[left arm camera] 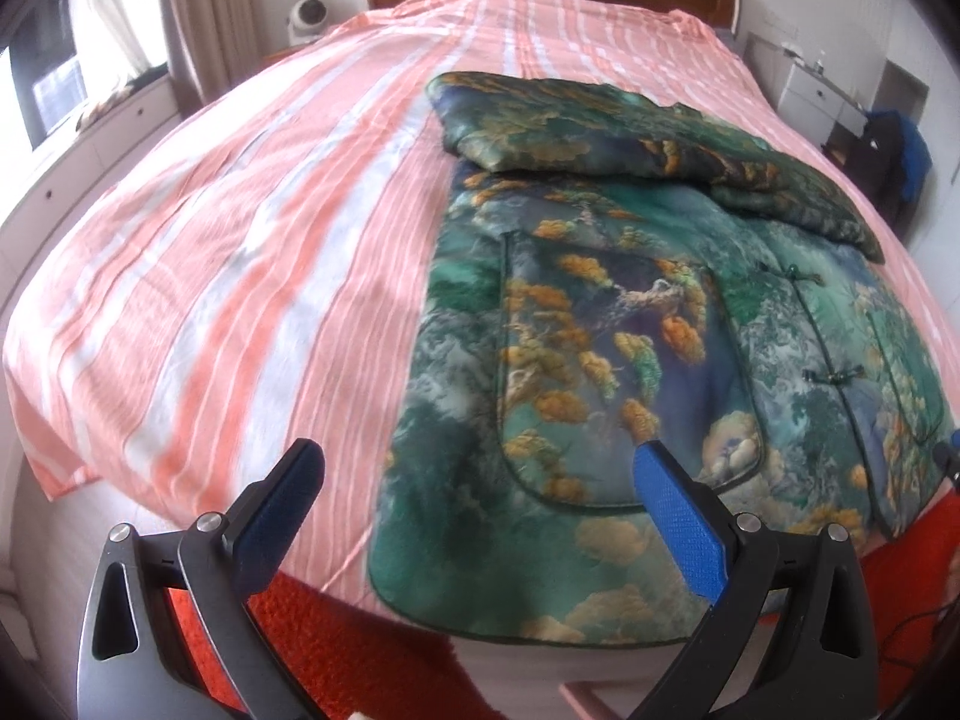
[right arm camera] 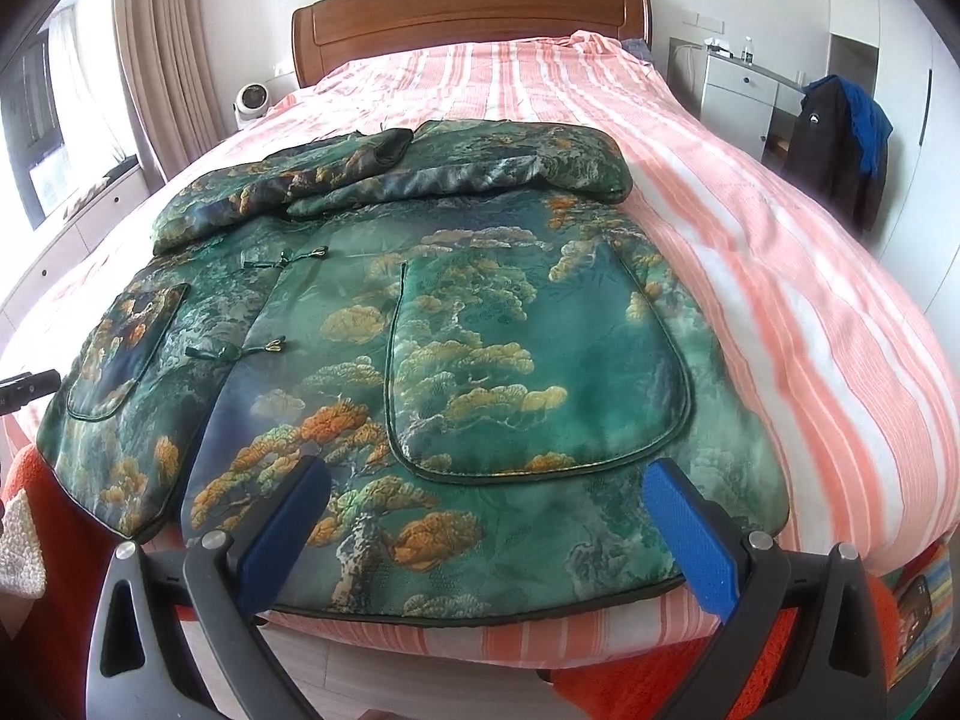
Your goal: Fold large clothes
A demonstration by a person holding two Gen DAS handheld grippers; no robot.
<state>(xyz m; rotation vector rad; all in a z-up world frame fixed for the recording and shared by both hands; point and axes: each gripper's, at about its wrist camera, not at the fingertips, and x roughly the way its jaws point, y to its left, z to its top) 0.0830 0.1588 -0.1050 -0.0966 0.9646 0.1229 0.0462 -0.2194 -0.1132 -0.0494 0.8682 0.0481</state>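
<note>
A large green jacket (left arm camera: 630, 330) (right arm camera: 456, 324) printed with golden trees lies front-up on the striped bed, hem toward me. Both sleeves (left arm camera: 600, 126) (right arm camera: 420, 162) are folded across its upper part. Two big patch pockets and knot buttons (right arm camera: 264, 351) show on the front. My left gripper (left arm camera: 480, 462) hovers open just before the jacket's near left hem corner, nothing between its blue pads. My right gripper (right arm camera: 486, 480) is open over the hem, its fingers either side of the right pocket (right arm camera: 540, 360), holding nothing.
The bed has a pink and white striped sheet (left arm camera: 240, 270) and a wooden headboard (right arm camera: 468, 18). An orange rug (left arm camera: 360, 660) lies at the foot. A white fan (right arm camera: 249, 102) stands at the left, a grey cabinet (right arm camera: 738, 99) and dark hanging clothes (right arm camera: 840, 144) at the right.
</note>
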